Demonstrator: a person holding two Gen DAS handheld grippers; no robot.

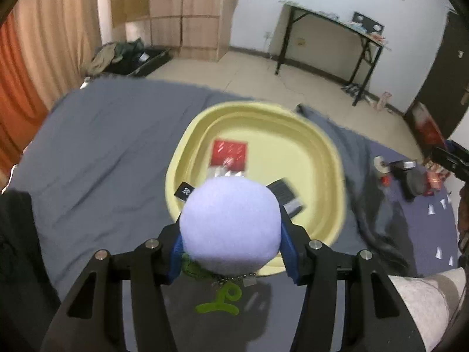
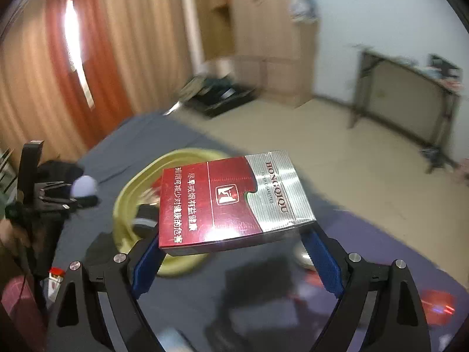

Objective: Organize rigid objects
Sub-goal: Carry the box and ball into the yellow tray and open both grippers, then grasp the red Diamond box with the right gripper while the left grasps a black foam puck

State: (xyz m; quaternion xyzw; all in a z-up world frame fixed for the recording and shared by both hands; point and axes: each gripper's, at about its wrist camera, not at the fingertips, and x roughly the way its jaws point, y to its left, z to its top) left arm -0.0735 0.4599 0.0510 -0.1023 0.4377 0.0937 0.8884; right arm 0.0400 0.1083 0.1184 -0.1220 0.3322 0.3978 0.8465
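Gripping a lavender plush ball (image 1: 230,224), my left gripper (image 1: 231,245) is hovering over the near rim of the yellow basin (image 1: 331,158) on the grey bedspread (image 1: 96,152). Right wrist view: my right gripper (image 2: 233,252) is clamping a red-and-silver cigarette pack (image 2: 231,199) above the basin's right edge.

Tiled floor (image 1: 252,70) (orange curtains (image 2: 96,58))

A home bedroom: bed (image 1: 117,146), wardrobe (image 1: 187,11), curtains (image 1: 44,44), folding desk (image 1: 331,20).
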